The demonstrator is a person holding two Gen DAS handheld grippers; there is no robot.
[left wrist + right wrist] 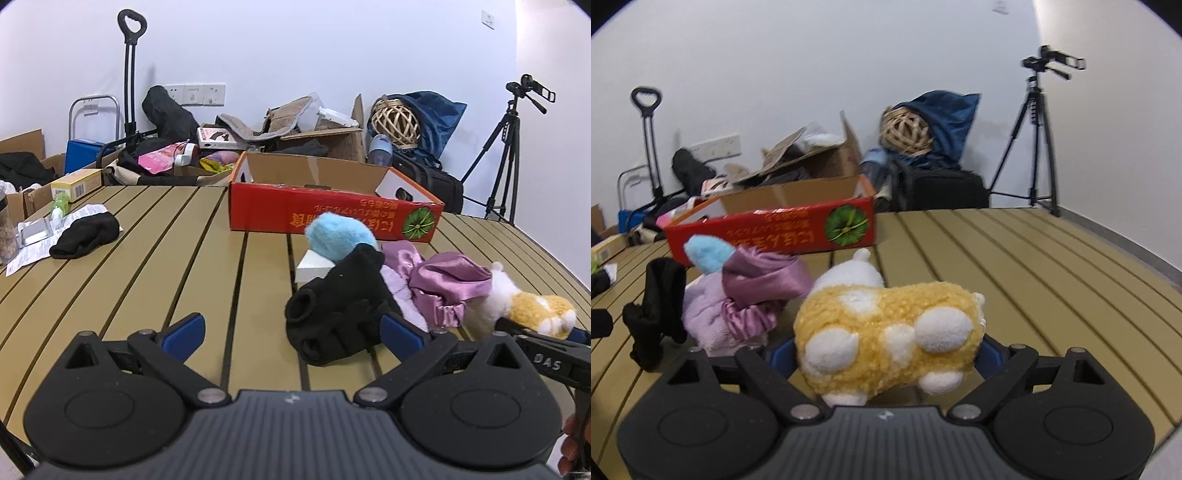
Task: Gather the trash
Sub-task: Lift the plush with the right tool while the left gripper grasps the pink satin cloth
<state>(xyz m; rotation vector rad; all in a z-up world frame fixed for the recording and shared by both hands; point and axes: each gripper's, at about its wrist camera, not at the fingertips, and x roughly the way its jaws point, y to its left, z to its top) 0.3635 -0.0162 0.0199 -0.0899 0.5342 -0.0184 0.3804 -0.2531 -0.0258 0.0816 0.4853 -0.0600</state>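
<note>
Right up close, black ribbed plastic of the left gripper [293, 328], blue pads spread wide apart with nothing pinched between, one pad just beside a black knit glove [340, 314] lying soft and lumpy on the table [184, 240]. Over on the other side, right gripper [884, 350] around a plush toy [871, 317], curly yellow fuzz with round white spots and stubby white feet, filling the whole gap between the blue pads; hard to tell whether squeezed or only touched. Under everything, tan table slats with thin dark grooves. Next to the toy, a shiny purple cloth [443, 284] with a crinkly stretchy edge, bunched up and touching the glove. Just behind, a fluffy blue ball [340, 236] leaning on a flat white box [314, 267]. Off to the left, well apart, another black knit piece [86, 234] on a printed paper sheet [33, 254], near a silver pill pack [35, 232]. Farther back, a long red cardboard box [332, 218], open on top, brown inside, with a green round picture on its side. Past the table, piles of cardboard and bags by the white wall, a round woven wicker ball [395, 122] wrapped in dark blue cloth [436, 110], and a skinny black tripod [506, 155] in the corner.
</note>
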